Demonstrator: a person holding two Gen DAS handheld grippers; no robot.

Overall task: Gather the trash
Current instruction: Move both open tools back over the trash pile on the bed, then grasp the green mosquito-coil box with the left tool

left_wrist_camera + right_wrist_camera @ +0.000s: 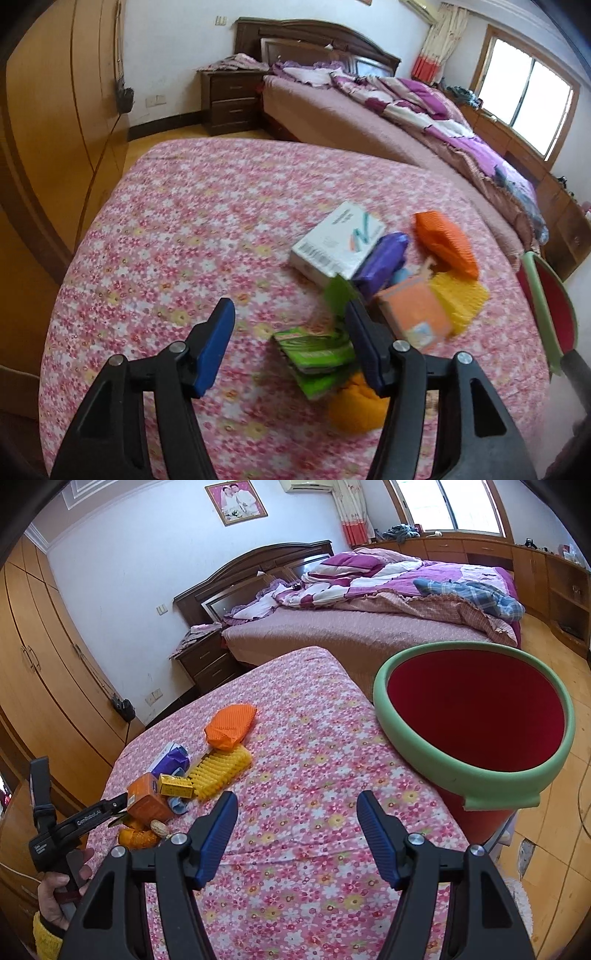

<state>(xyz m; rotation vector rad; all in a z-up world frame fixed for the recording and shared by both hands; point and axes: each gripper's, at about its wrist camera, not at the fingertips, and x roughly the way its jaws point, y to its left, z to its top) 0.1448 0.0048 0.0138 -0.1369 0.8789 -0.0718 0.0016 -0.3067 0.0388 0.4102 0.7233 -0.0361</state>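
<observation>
Trash lies in a heap on the pink floral cloth [177, 229]: a white box [336, 240], a purple wrapper [380, 258], an orange foam net [443, 243], a yellow foam net [461, 299], an orange box [413, 314], a green packet [317, 354] and orange peel [354, 410]. My left gripper [291, 321] is open right over the green packet, which lies by its right finger; the pads are not pressing on it. My right gripper [297, 812] is open over bare cloth with nothing between its fingers. The red bin with a green rim [406, 734] stands to its upper right.
A person's hand [55, 893] holds the left gripper [120, 810] at the heap's near side. A peanut [160, 827] and a small yellow box [175, 786] lie there too. Behind stand a bed [369, 627], a nightstand [229, 99] and wooden wardrobes [62, 110].
</observation>
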